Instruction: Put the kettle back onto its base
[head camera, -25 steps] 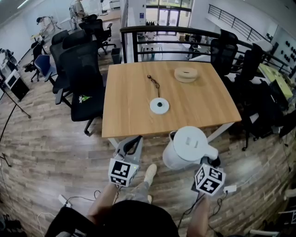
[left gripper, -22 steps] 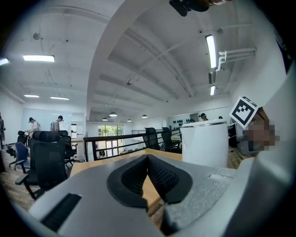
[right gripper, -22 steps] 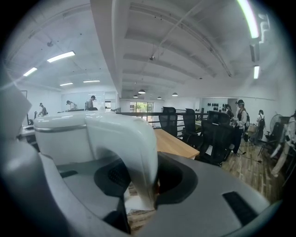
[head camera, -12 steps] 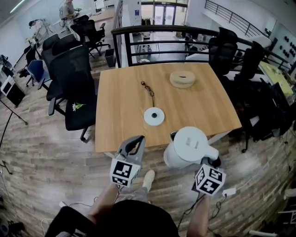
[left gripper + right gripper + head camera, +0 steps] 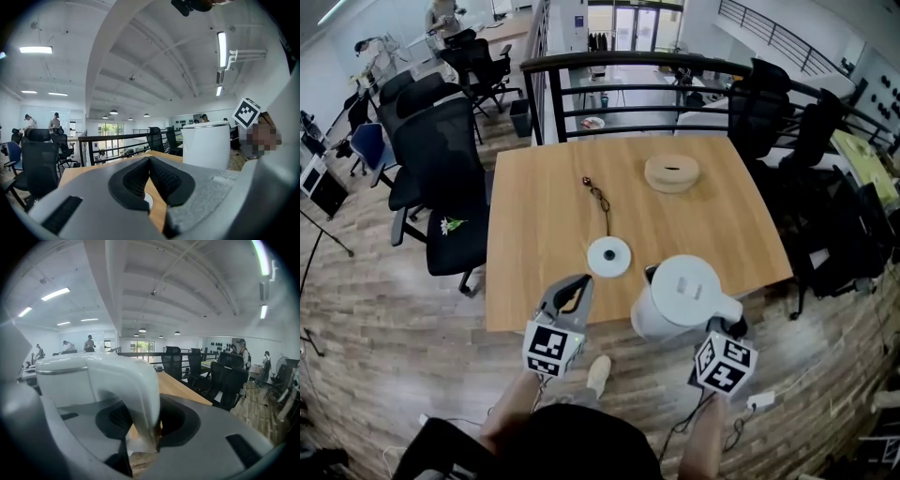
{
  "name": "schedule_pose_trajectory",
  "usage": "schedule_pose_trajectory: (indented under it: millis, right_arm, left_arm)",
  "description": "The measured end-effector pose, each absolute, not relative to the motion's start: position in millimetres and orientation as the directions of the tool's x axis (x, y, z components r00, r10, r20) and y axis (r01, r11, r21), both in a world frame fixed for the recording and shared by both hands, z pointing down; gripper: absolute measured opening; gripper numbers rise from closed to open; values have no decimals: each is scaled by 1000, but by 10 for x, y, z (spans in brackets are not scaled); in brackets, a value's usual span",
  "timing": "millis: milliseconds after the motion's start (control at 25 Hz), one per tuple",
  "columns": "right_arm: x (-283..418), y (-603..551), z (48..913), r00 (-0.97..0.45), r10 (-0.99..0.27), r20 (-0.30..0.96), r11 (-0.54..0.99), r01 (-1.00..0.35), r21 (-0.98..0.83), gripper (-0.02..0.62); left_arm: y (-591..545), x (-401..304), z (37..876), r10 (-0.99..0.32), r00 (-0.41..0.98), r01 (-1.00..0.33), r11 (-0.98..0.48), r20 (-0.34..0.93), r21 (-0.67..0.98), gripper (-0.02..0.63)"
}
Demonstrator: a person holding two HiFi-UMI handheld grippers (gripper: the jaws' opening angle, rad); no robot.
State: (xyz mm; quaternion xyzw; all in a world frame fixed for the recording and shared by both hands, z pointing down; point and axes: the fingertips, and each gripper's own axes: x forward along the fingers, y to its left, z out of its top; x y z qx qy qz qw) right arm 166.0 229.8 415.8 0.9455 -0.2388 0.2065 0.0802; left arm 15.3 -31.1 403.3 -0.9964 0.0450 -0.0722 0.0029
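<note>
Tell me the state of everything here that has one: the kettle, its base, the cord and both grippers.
Kettle: lid closed, off its base, held by its handle.
Base: bare, flat on the table.
Cord: lying loose on the table.
Left gripper: shut, empty.
Right gripper: shut on the kettle handle.

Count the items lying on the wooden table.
2: the white kettle base, cord attached, near the middle of the table, and a round beige object toward its far edge. The kettle is held in the right tool, not set down.
</note>
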Motion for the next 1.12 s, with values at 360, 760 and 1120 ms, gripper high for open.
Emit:
schedule_pose_trajectory:
  millis: [360,760,1120]
  right_arm:
    - [2207,1841,4109,793,-444,417,-857,-512,62,132]
    - [2554,1245,3947,765,-502,402,-816,-573,71,133]
    - [2644,649,3953,696,-601,394,-740,-670,56,132]
  left_arm:
    - [-706,618,4100,-120,980,-122,-993,158,0,2]
    - [-1132,793,4023,-178,971,-182,-983,157,8,2]
    - [-1471,622,4056,-285,946,-288,-958,154,-2,2]
